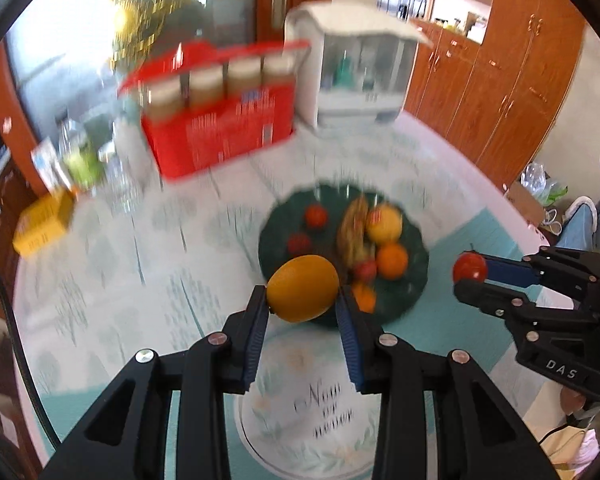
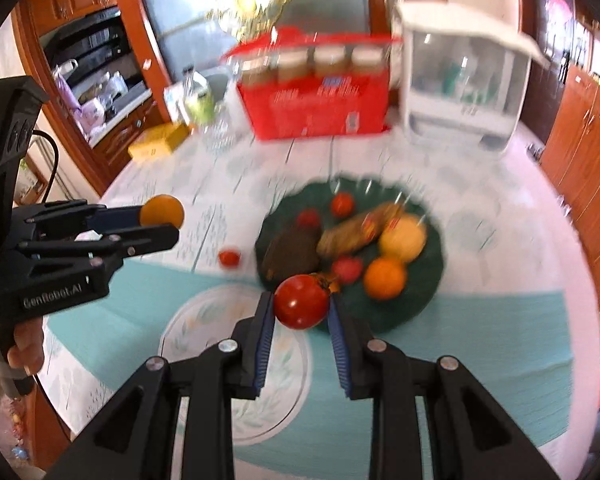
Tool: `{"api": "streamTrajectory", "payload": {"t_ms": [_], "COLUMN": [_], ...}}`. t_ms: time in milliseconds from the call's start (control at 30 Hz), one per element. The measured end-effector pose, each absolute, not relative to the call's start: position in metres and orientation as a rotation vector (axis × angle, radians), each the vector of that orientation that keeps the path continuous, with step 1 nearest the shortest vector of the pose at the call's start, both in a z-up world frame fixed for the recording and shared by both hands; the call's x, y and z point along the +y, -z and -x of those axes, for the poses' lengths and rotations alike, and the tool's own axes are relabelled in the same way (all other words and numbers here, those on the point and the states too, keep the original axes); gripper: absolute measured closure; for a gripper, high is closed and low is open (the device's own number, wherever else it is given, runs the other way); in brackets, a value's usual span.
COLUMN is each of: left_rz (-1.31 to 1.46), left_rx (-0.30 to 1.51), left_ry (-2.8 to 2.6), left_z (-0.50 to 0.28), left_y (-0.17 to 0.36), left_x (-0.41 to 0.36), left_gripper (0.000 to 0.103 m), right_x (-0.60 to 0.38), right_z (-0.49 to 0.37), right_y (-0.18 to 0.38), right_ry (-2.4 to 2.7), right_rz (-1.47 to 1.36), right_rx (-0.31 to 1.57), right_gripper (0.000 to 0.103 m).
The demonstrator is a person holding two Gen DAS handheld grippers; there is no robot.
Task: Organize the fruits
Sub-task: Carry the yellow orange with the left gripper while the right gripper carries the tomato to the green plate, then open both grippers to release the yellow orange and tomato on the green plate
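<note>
- Two fruits are held above the table: a yellow-orange citrus fruit (image 1: pixel 303 289) clamped between the blue pads of the left gripper (image 1: pixel 303 308), and a red tomato (image 2: pixel 302 301) clamped between the pads of the right gripper (image 2: pixel 302 312). Each pair of jaws is closed on its fruit at the fingertips, pads touching both flanks.
- Both grippers point steeply down, side by side and well apart; in the left wrist view the right gripper shows at the right edge, with open tablecloth between the two tools.
- Beyond both fingertips lies the dark green plate (image 2: pixel 432 280) with a scalloped rim. On it rest a banana (image 2: pixel 358 232), a pale yellow fruit (image 2: pixel 403 238), an orange (image 2: pixel 385 278), several small red fruits and a dark brown item (image 2: pixel 290 252) at the left; motion blur hides finer detail.
- One small red fruit (image 2: pixel 229 257) lies alone on the cloth just left of the plate rim.
- Nearer the viewer, a white placemat with a leaf border (image 2: pixel 204 320) sits on a teal cloth band, bare of objects.
- Along the far side of the table stand a red box of jars (image 2: pixel 316 112), a white lidded container (image 2: pixel 460 92), a yellow box (image 2: pixel 156 144) and bottles, well clear of the plate.
- Table edge (image 2: pixel 580 264) curves round at the right, with wooden cabinets past it.
</note>
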State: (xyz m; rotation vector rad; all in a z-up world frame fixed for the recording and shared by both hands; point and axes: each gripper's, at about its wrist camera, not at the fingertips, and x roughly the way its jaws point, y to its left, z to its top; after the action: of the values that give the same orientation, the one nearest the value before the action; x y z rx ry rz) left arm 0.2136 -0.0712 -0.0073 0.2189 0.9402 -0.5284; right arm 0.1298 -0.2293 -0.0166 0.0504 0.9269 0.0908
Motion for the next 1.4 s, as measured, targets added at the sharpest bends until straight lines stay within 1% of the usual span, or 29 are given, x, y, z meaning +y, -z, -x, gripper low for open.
{"api": "streamTrajectory", "payload": {"t_ms": [100, 200, 300, 367, 467, 667, 867, 1100, 1167, 1233, 1267, 1300, 1333, 1400], "left_rz": [-0.236, -0.249, -0.25, -0.254, -0.261, -0.266, -0.252, -0.253, -0.262, -0.261, -0.262, -0.265, -0.271, -0.273], "left_rx": [0.895, 0.878, 0.889, 0.904, 0.941, 1.051, 1.139, 1.208, 1.216, 1.214, 1.203, 1.185, 1.173, 1.169], "left_ry": [0.53, 0.526, 0.525, 0.523, 0.515, 0.496, 0.481, 0.475, 0.468, 0.475, 0.472, 0.468, 0.467, 0.465], "left_z": [-0.233, -0.255, -0.277, -0.289, -0.305, -0.328, -0.344, -0.35, -0.35, -0.349, -0.348, -0.346, -0.344, -0.343], "left_y": [-0.019, -0.033, -0.034, -0.026, -0.006, 0.056, 0.106, 0.144, 0.149, 0.149, 0.147, 0.145, 0.142, 0.14], "left_x": [-0.083, -0.097, -0.11, -0.118, -0.131, -0.151, -0.157, -0.161, -0.161, -0.159, -0.158, -0.156, -0.155, -0.152], "left_gripper": [0.07, 0.07, 0.07, 0.07, 0.07, 0.07, 0.07, 0.069, 0.066, 0.043, 0.04, 0.036, 0.036, 0.035], "right_x": [-0.242, -0.251, -0.258, -0.264, -0.274, -0.281, -0.283, -0.281, -0.279, -0.276, -0.276, -0.275, -0.275, -0.275], "right_z": [-0.142, -0.157, -0.169, -0.179, -0.195, -0.218, -0.233, -0.239, -0.24, -0.239, -0.239, -0.238, -0.238, -0.236], "right_y": [-0.015, -0.037, -0.045, -0.041, -0.021, 0.043, 0.098, 0.132, 0.136, 0.138, 0.137, 0.137, 0.136, 0.134], "right_ry": [-0.059, -0.027, -0.004, 0.007, 0.022, 0.023, 0.013, 0.001, -0.001, 0.001, 0.001, 0.001, 0.001, 0.005], "right_rz": [-0.028, -0.011, 0.002, -0.002, -0.024, -0.068, -0.087, -0.074, -0.065, -0.057, -0.057, -0.059, -0.062, -0.07], "right_rx": [0.869, 0.826, 0.803, 0.809, 0.851, 0.971, 1.085, 1.142, 1.147, 1.145, 1.144, 1.14, 1.136, 1.13], "right_gripper": [0.076, 0.076, 0.076, 0.076, 0.076, 0.076, 0.076, 0.075, 0.074, 0.072, 0.068, 0.067, 0.064, 0.063]}}
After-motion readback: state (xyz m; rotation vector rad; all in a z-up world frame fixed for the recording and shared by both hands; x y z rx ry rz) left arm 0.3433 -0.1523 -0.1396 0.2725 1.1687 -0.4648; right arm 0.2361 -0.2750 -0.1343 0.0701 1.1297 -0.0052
